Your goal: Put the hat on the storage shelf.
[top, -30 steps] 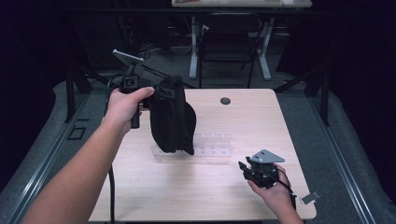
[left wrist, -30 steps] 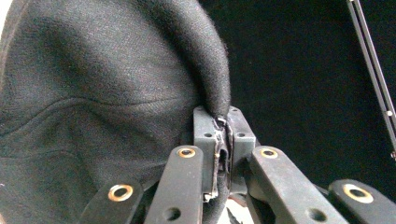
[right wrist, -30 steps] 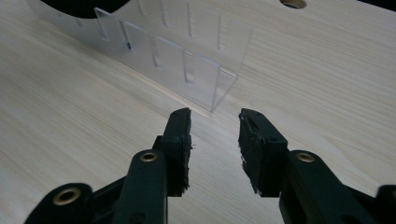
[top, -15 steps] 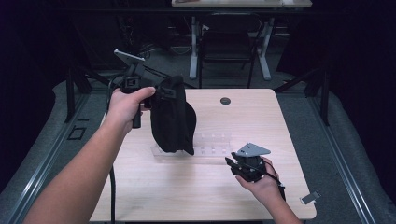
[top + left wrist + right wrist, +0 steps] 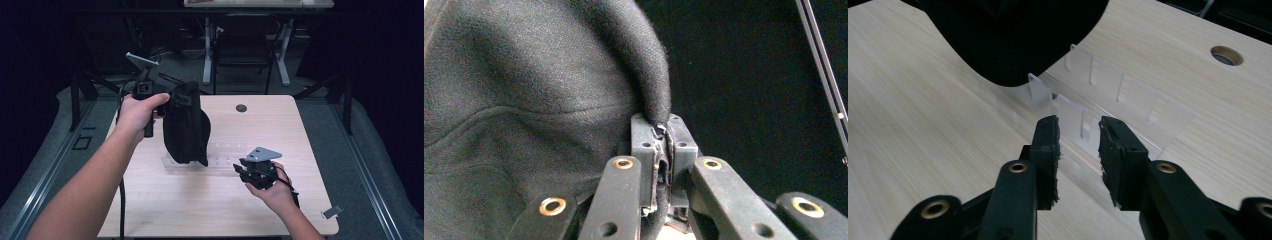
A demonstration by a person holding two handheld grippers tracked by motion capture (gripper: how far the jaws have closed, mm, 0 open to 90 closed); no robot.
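Observation:
A black fabric bag (image 5: 185, 125) hangs over the left half of the wooden table (image 5: 165, 210), its lower end in front of a clear plastic slotted rack (image 5: 225, 155). My left gripper (image 5: 172, 97) is raised and shut on the bag's rolled top rim. In the left gripper view the jaws (image 5: 660, 132) pinch that rim, and the bag (image 5: 524, 100) spreads out to the left. My right gripper (image 5: 239, 169) is low over the table at the rack's right end. It is open with nothing between its pads (image 5: 1079, 145), and the rack (image 5: 1118, 95) lies just ahead of them.
A round cable hole (image 5: 241, 108) sits near the table's far edge. A small grey tag (image 5: 332, 211) lies by the front right corner. A chair (image 5: 245, 50) and desk legs stand beyond the table. Bare wood extends in front of the rack.
My right gripper has moved left and forward, from near the table's right edge to the rack's right end. The left gripper still holds the bag in about the same place.

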